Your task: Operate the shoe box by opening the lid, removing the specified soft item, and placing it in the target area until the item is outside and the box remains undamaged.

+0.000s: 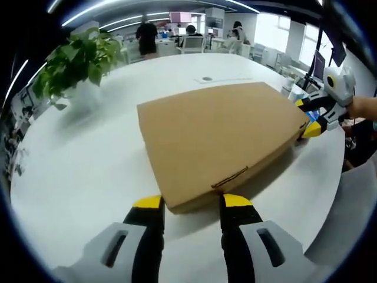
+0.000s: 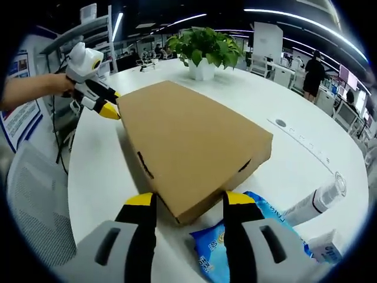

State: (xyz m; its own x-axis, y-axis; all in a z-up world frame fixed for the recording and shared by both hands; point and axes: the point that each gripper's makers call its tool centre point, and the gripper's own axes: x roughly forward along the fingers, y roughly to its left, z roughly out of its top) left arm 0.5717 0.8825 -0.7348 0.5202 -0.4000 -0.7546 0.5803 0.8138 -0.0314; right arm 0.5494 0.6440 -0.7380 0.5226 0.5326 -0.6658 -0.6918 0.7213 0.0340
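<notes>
Box position: while the lid is still down, the shoe box lies flat on the white worktop, closed, with a hand-held gripper at each of two opposite corners.
Left hand-held gripper: jaws apart, straddling the near corner of the box; no clamp on the cardboard that I can see.
Right hand-held gripper: jaws apart around the opposite corner, likewise not closed on it.
Box contents: hidden; the soft item cannot be seen with the lid shut.
Lid fastening: a tuck slot shows on the near edge, so the lid probably locks by tabs.
Risk, tearing: prying upward at a corner while the tabs are engaged could rip or crease the cardboard.
Risk, sliding: pushing from one end alone may skid the box across the smooth worktop.
Risk, clutter: a blue packet and a white tube lie just beside the right-hand corner and could be knocked or trapped.
Other: a potted plant stands well apart.
</notes>
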